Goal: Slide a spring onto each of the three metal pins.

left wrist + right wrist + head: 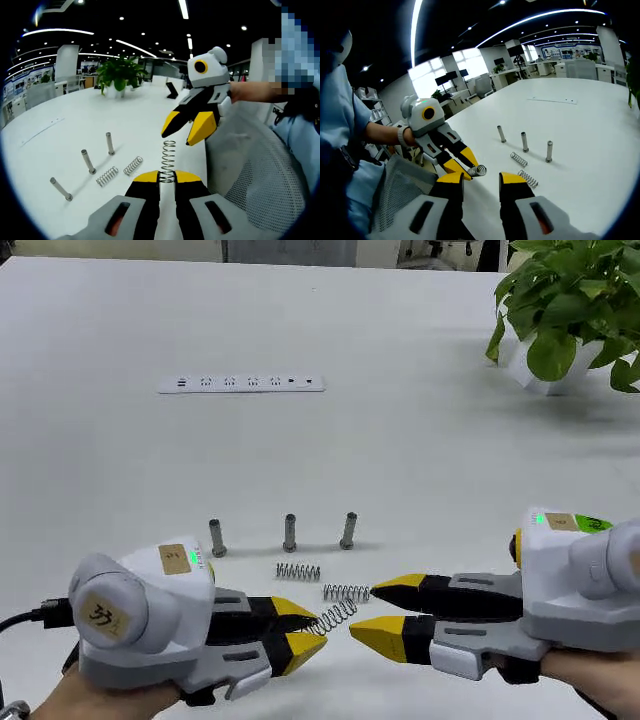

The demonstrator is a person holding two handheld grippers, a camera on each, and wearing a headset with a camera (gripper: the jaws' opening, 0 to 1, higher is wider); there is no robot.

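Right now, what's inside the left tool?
One spring, pinched at its end by the left tool; the rest sticks out toward the right tool. The clamped coils are covered.

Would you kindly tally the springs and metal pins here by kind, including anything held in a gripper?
Springs: 3, namely the held spring in the left gripper and two loose springs on the table
Pins: 3, upright and bare
Total: 6
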